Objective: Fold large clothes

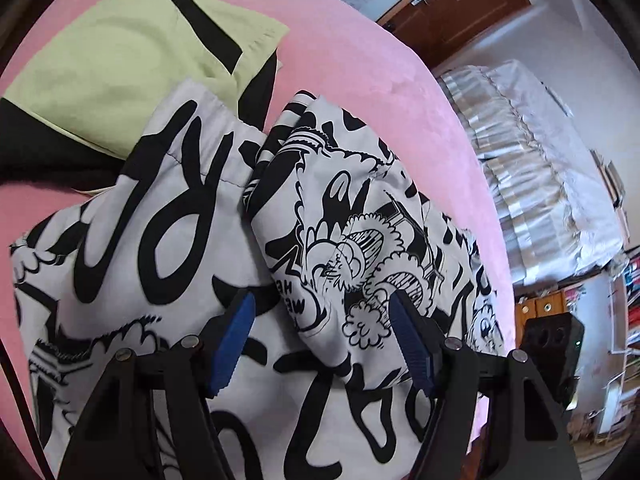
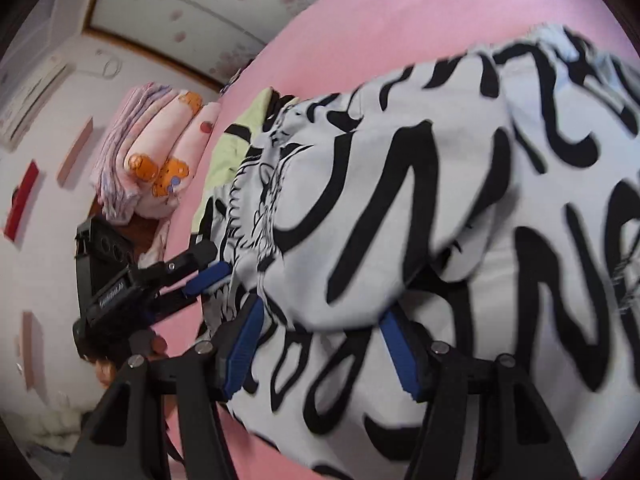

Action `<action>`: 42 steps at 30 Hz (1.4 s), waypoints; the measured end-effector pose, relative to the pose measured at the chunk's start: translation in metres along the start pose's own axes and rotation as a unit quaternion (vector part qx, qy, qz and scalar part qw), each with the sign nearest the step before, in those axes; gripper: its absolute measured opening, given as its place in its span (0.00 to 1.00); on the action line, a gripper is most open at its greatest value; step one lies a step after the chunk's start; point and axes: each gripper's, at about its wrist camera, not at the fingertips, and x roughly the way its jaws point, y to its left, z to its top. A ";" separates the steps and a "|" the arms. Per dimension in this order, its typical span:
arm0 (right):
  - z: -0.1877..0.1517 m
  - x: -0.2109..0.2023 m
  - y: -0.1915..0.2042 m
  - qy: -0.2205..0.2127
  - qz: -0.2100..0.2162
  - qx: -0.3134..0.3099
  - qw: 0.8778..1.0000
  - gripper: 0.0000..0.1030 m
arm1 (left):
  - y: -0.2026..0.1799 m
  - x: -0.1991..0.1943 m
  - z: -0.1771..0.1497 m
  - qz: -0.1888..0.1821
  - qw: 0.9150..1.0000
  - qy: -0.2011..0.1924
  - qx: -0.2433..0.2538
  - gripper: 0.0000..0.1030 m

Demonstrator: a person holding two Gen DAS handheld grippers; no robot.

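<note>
A large white garment with bold black graffiti print lies bunched on the pink bed; a folded part with cartoon drawings rests on top of it. My left gripper hovers just over this folded part, open, with nothing pinched between its blue pads. In the right wrist view the same garment fills the frame. My right gripper is open, and a rounded fold of the cloth hangs loose between its blue pads. The left gripper shows at the garment's left edge.
A yellow-green and black garment lies behind the white one. Rolled pink quilts with bear prints sit beyond the bed's edge. Plastic-wrapped bedding is stacked to the right, by a brown door.
</note>
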 end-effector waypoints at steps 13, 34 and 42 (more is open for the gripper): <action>0.012 -0.038 0.009 -0.026 0.013 -0.067 0.997 0.01 | -0.007 0.039 0.013 -0.037 0.999 -0.010 -0.033 0.09; -0.038 -0.098 -0.038 -0.008 -0.102 -0.122 0.987 0.01 | -0.061 0.024 -0.144 0.054 0.998 -0.011 0.022 0.02; -0.055 -0.096 -0.034 -0.039 -0.158 -0.152 0.975 0.12 | -0.069 0.017 -0.138 0.081 0.995 0.008 0.066 0.24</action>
